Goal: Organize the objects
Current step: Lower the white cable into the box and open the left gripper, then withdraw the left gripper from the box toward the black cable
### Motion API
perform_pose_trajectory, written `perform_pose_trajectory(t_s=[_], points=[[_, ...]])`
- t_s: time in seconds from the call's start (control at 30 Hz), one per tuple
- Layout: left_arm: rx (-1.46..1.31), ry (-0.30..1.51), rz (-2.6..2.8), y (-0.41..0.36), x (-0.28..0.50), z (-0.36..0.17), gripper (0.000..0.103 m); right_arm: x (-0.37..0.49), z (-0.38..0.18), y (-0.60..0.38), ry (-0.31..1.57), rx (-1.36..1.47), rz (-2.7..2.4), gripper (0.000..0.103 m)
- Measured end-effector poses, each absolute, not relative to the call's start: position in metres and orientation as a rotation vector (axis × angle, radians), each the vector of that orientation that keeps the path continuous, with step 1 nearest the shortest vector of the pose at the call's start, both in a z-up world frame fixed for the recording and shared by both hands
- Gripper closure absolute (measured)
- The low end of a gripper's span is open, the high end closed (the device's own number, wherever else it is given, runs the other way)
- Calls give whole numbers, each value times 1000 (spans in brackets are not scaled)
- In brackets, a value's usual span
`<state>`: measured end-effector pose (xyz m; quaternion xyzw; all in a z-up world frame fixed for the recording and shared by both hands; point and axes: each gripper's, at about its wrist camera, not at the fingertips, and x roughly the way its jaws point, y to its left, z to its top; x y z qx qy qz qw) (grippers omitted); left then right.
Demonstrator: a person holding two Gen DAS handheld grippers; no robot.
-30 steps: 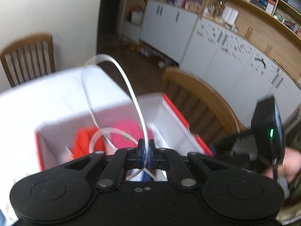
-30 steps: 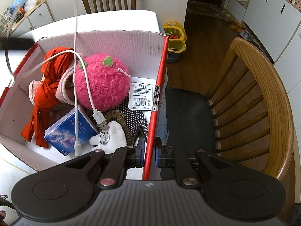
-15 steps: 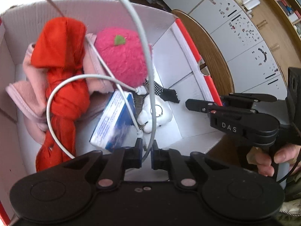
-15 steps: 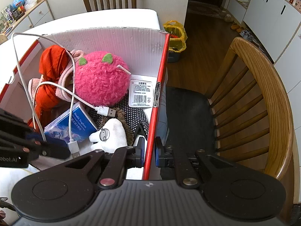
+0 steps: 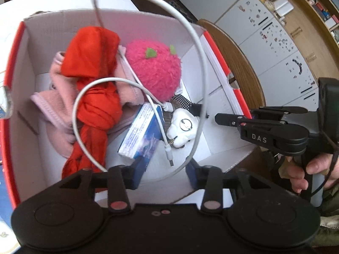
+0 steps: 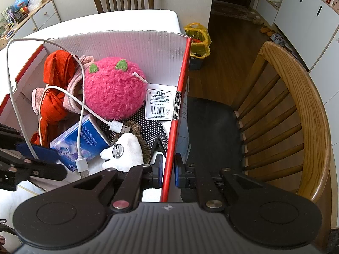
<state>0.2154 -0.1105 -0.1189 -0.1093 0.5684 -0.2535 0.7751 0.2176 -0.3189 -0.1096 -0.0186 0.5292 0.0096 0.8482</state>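
White table (image 6: 127,19) under a big box (image 6: 135,48), with wooden chairs beside it and white cupboards behind.

The white cable (image 5: 199,67) is long and thin, with a plug at each end. It loops up high over the box, then curls down inside it. One loop lies on the red scarf (image 5: 93,97). One plug (image 6: 81,165) lies on the blue packet (image 6: 84,139) and points at the near side of the box. The other plug (image 6: 118,127) points at the red side wall of the box.

The box is white inside with red edges. In it are the red scarf, a pink cloth (image 5: 57,105), a fuzzy pink ball (image 6: 114,89) with two green leaves, the blue packet, a small white soft toy (image 6: 125,152) with a ring, and a black dotted thing (image 6: 152,129).

The left gripper (image 5: 162,169) hangs over the near side of the box. Its jaws are opening, and the cable passes between them but the pads do not press it.

The right gripper (image 6: 168,169) is pinched tight on the red side wall of the box. A hand (image 5: 311,169) holds its handle
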Motion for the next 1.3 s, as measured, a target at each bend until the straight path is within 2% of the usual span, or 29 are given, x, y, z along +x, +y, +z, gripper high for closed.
perform_pose_trajectory(t_s=[0.07, 0.17, 0.3, 0.57, 0.93, 1.03, 1.17, 1.3], points=[[-241, 1212, -537, -106, 213, -114, 49, 217, -110, -319, 1116, -40, 20, 93], [-236, 1176, -519, -99, 207, -105, 43, 217, -110, -319, 1115, -39, 19, 93], [-211, 1105, -485, -91, 196, -88, 39, 218, -110, -319, 1115, -39, 19, 93], [-188, 1012, -424, -74, 184, -63, 24, 218, -109, -319, 1116, -40, 18, 93], [-137, 927, -334, -55, 174, -45, 19, 219, -110, -319, 1117, -43, 16, 93], [-124, 909, -301, -47, 174, -43, 16, 219, -111, -319, 1118, -45, 13, 93], [-110, 879, -250, -35, 172, -40, 4, 219, -110, -319, 1121, -50, 9, 93], [-91, 848, -188, -20, 171, -37, 2, 220, -111, -319, 1124, -54, 4, 93]])
